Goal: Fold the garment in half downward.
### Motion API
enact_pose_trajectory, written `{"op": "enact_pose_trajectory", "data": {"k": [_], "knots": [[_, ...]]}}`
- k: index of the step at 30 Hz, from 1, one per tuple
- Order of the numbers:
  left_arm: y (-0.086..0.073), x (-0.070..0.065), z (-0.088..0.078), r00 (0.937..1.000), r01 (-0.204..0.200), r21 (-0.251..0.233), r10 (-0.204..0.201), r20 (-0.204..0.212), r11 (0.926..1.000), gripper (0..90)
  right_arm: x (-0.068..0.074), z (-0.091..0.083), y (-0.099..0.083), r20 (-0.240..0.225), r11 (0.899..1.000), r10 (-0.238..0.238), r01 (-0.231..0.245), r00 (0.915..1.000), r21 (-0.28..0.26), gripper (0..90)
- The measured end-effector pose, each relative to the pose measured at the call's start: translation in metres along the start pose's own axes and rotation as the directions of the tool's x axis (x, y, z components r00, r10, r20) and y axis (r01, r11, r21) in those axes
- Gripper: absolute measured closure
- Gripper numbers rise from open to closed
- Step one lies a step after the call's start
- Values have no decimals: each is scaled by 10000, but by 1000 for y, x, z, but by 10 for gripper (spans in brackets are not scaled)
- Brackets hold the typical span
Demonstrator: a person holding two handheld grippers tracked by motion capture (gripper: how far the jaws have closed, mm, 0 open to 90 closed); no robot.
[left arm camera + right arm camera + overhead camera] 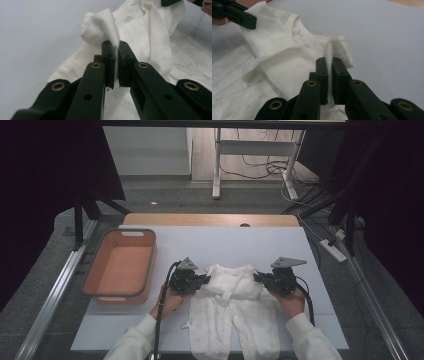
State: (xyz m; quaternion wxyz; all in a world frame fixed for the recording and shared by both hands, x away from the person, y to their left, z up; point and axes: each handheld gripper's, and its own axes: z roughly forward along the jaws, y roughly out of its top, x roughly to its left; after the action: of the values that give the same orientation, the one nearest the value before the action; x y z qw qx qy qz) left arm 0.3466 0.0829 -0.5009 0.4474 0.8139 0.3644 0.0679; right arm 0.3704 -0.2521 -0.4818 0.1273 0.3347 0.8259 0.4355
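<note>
Below, white garment [234,310] legs cut off, pinched cloth hidden between jaws

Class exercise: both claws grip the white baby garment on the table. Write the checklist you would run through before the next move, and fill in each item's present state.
1. Left claw shut on a fold of the white garment: ok.
2. Right claw shut on a fold at the other shoulder: ok.
3. Garment legs lying flat on the white table sheet: ok.
4. Orange bin standing apart from the garment: ok.
5. Sleeves tucked evenly: cannot tell.
</note>
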Motion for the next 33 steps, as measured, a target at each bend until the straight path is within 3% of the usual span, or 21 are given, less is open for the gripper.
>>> {"op": "enact_pose_trajectory", "data": {"k": [33], "knots": [[-16,-25,-18,9992,-359,-9,359,155,9994,823,22,-22,-21,-367,9995,-179,189,9992,268,840]]}}
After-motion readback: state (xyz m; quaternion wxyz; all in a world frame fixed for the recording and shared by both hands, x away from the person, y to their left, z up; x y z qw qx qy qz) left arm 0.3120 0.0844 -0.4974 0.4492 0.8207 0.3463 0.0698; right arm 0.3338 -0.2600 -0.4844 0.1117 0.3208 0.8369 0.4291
